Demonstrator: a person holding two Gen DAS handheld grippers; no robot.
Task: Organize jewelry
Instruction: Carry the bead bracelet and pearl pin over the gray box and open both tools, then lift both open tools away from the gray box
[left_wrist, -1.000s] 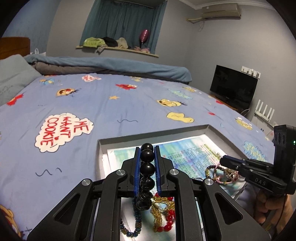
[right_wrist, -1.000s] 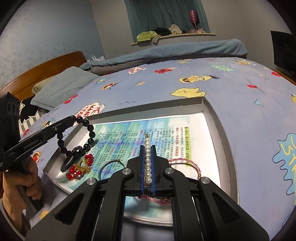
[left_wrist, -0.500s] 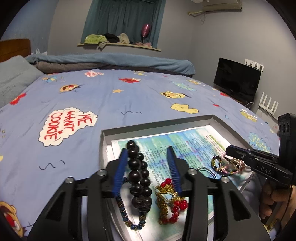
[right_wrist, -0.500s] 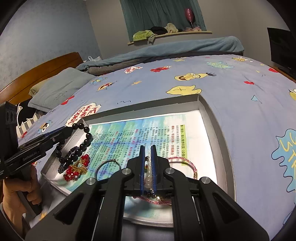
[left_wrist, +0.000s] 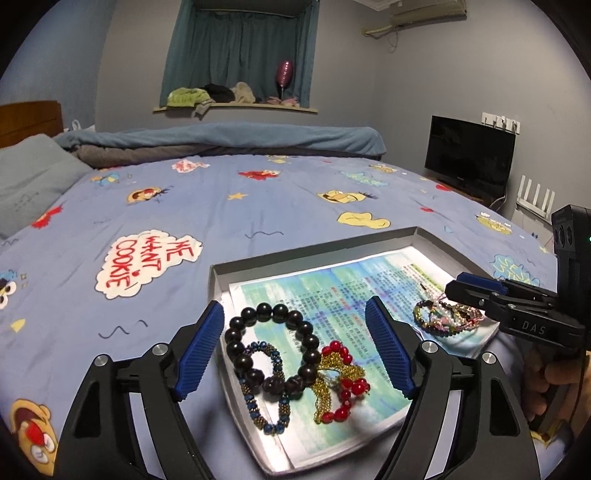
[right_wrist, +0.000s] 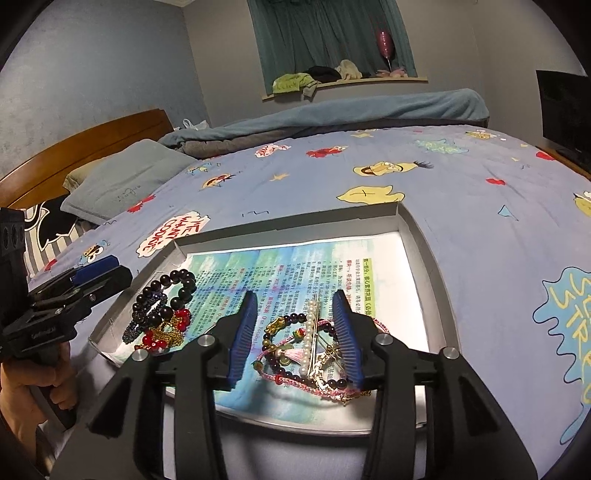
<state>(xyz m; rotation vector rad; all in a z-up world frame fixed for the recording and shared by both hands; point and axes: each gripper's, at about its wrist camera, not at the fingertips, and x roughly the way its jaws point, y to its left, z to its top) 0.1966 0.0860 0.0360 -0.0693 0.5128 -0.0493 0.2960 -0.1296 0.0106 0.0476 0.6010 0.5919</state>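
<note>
A grey tray (left_wrist: 218, 273) (right_wrist: 421, 236) lined with printed paper lies on the bed. My left gripper (left_wrist: 295, 325) is open over its left end, above a black bead bracelet (left_wrist: 236, 334), a blue-gold bracelet (left_wrist: 258, 398) and a red-gold one (left_wrist: 340, 391). My right gripper (right_wrist: 293, 314) is open over the near right part, above a pearl strand (right_wrist: 308, 339), a dark bead bracelet (right_wrist: 284, 317) and pink cords (right_wrist: 380, 325). The left pile also shows in the right wrist view (right_wrist: 162, 314), the right pile in the left wrist view (left_wrist: 443, 321).
The tray sits on a blue cartoon-print bedspread (left_wrist: 258, 206). A grey pillow (right_wrist: 122, 184) and wooden headboard (right_wrist: 74, 144) are far left. A black TV (left_wrist: 469, 155) stands by the right wall.
Both grippers opened. The black bead bracelet dropped from the left one onto the left pile. The pearl strand dropped from the right one onto the right pile.
</note>
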